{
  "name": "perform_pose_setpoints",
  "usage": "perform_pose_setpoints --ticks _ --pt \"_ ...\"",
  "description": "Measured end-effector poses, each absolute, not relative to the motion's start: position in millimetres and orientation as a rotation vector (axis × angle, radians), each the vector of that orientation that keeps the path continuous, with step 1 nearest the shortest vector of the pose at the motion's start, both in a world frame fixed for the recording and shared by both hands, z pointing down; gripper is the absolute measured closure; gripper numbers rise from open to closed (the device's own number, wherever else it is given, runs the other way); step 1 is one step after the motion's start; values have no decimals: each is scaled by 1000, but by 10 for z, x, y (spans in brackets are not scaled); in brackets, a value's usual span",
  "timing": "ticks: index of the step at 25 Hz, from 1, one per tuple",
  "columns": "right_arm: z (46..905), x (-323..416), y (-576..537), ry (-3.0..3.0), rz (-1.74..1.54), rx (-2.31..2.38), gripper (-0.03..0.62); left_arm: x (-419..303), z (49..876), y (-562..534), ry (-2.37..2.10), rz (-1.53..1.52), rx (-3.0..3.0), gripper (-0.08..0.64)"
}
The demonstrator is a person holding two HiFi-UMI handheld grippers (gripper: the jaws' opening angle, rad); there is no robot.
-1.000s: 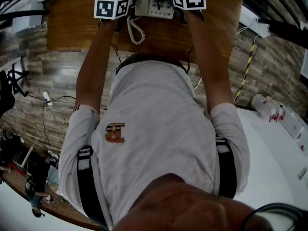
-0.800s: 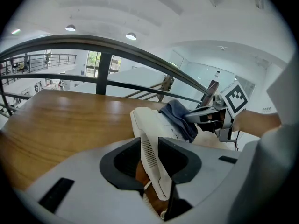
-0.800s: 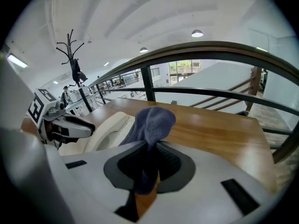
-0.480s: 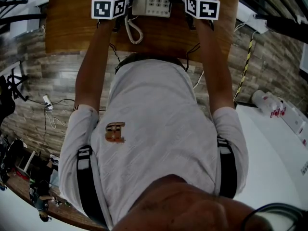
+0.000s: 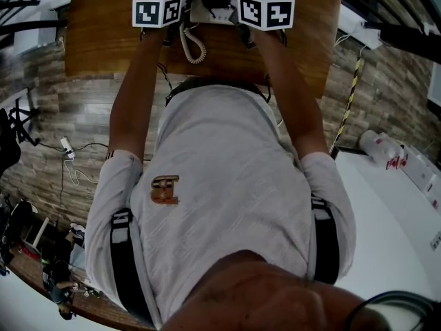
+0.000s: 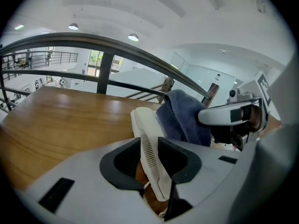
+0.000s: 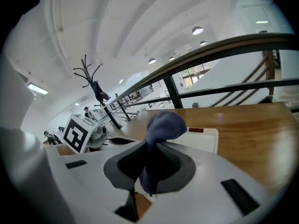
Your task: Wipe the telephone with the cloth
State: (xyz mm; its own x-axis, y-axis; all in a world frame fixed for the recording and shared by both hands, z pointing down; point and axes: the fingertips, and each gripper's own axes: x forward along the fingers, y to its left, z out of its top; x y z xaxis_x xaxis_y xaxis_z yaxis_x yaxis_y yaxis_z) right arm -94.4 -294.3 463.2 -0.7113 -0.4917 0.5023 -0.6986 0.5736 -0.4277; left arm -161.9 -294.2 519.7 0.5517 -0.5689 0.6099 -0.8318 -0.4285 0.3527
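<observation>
Looking steeply down over a person in a pale short-sleeved shirt (image 5: 227, 185), both arms stretched toward 12 o'clock onto a wooden table (image 5: 103, 33). At the top edge, two black-and-white marker cubes side by side, with a strip of white telephone (image 5: 208, 14) showing between them. Just toward 6 o'clock of the phone, a coiled white cord (image 5: 194, 47) lying on the wood.

Along the left gripper (image 6: 150, 160): jaws clamped tight on a long white slotted part of the telephone, running away toward 12 o'clock above the tabletop. At 2 o'clock of it, a dark blue cloth (image 6: 183, 118) bunched upright against the phone, with the other gripper reaching in from 3 o'clock. Beyond the table, a dark curved railing (image 6: 117, 48) and a bright white hall.

Along the right gripper (image 7: 149, 163): jaws closed on the blue cloth, its free end puffed up in a rounded fold toward 12 o'clock. Directly behind the fold, toward 2 o'clock, the flat white body of the telephone resting on the wooden table. At 9 o'clock, the left gripper's marker cube, near the cloth but not touching it.
</observation>
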Motion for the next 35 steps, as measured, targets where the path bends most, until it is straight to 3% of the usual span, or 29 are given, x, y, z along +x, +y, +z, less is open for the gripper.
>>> perform_pose_setpoints --ticks 8,26,35 --pt "5060 -1027 -2979 -2352 880 980 532 -1708 5177 -2959 -1141 537 2150 448" --pt "5214 122 -2972 -2187 805 1220 532 -1585 5189 -2946 -1142 538 2144 448" --pt "4788 -426 -2557 -2400 864 1100 532 -1619 5201 -2948 -1137 526 2144 448"
